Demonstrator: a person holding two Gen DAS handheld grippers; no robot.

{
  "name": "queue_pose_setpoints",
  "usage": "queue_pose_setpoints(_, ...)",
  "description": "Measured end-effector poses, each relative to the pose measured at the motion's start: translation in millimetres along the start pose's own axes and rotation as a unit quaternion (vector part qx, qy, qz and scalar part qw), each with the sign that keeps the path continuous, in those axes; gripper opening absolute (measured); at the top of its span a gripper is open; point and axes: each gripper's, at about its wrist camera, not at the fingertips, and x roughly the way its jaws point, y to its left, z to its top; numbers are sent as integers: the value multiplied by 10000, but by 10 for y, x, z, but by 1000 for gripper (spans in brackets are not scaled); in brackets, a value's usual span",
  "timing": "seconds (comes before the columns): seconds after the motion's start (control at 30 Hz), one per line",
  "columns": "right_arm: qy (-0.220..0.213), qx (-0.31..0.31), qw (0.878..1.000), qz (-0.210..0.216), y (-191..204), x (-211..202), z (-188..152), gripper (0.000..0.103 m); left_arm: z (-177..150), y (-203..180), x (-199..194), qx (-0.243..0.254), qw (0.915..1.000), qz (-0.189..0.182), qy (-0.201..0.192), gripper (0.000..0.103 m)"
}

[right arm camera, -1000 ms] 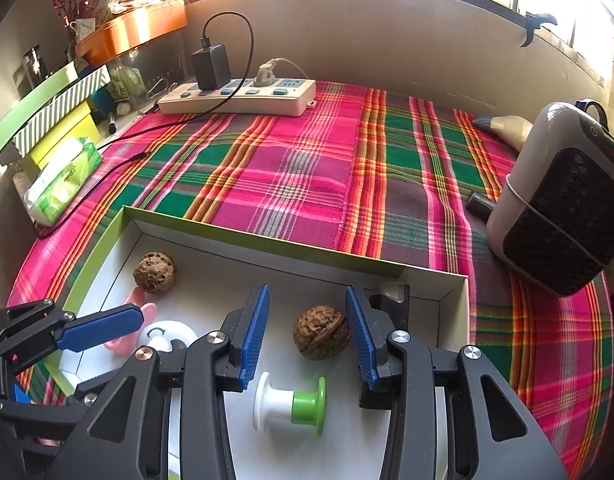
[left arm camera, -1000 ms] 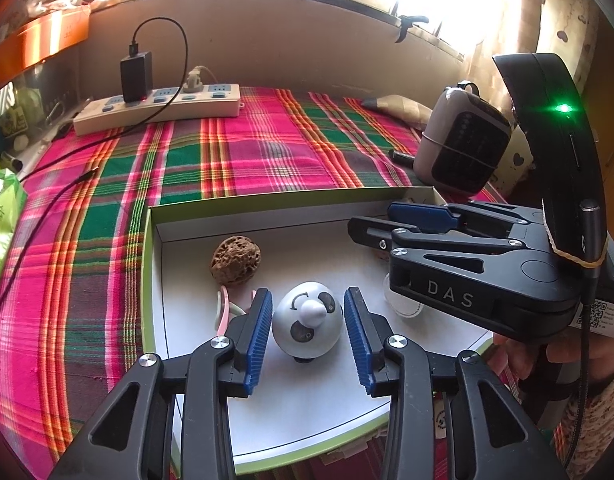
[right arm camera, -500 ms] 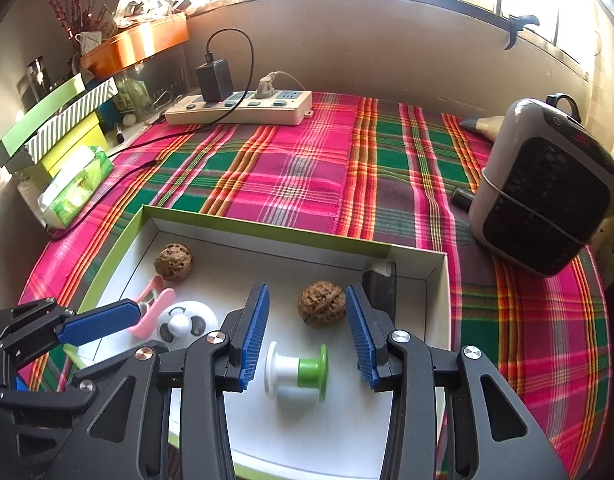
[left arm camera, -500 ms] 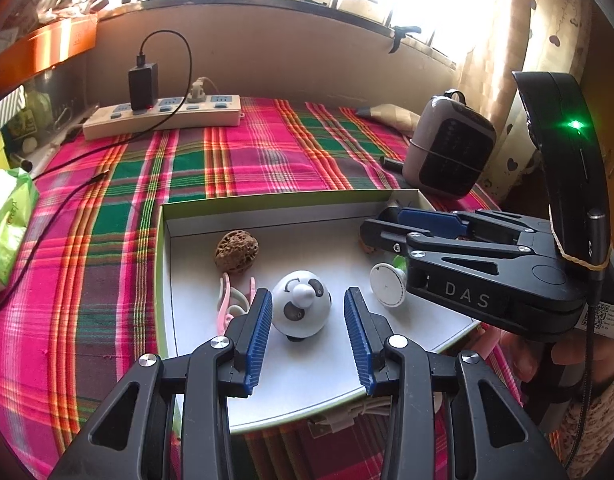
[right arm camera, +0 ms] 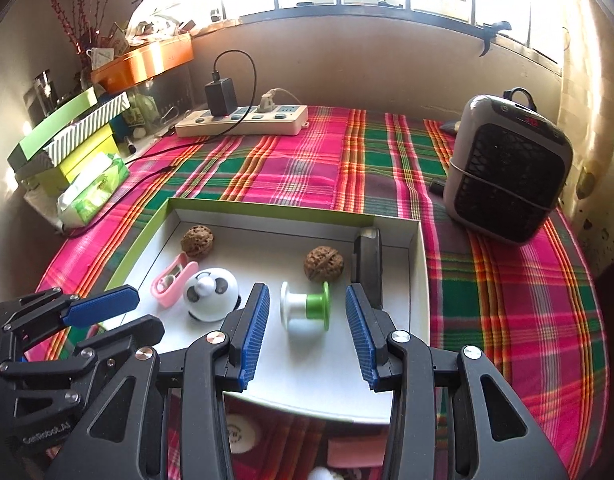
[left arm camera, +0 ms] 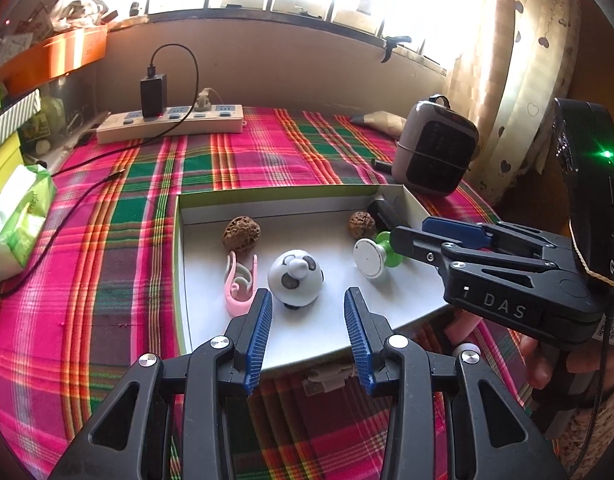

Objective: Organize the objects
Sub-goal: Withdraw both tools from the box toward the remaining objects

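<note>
White tray (left arm camera: pixel 307 200) holds two walnuts (left arm camera: pixel 241 235), panda ball (left arm camera: pixel 295 277), spool (right arm camera: pixel 305 307), pink clip (left arm camera: pixel 240 284).

Below the right tongs (right arm camera: pixel 307 336), the tray (right arm camera: pixel 323 404) edge hides small items on the surface; their identity cannot be determined. The black object (left arm camera: pixel 381 216) beyond the right tongs is partly hidden in the left view.

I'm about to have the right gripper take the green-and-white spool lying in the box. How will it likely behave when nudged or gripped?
The spool lies on its side on two round flanges, so a nudge will probably roll it across the box floor. It looks like hard, smooth plastic: likely light, stiff and somewhat slippery. The right gripper, open, might best close on the flange faces.
</note>
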Motion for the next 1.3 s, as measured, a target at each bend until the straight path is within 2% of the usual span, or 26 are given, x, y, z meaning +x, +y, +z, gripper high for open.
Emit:
queue_pose_setpoints(0.47,-231,140,9996,-69,-5,-305,-318,41,-230,19,-183,-19,10000,-3,-45,36)
queue_pose_setpoints(0.73,-228,215,9995,-108,-26,-407,-545,41,-356,-65,-169,217,9996,-170,83,36)
queue_pose_setpoints(1.1,-123,407,9988,-228,-162,-502,-871,42,-386,-203,-64,622,9977,-195,179,38)
queue_pose_setpoints(1.3,-3,446,9987,-234,-201,-457,-938,42,-408,-268,16,817,9961,-200,272,38)
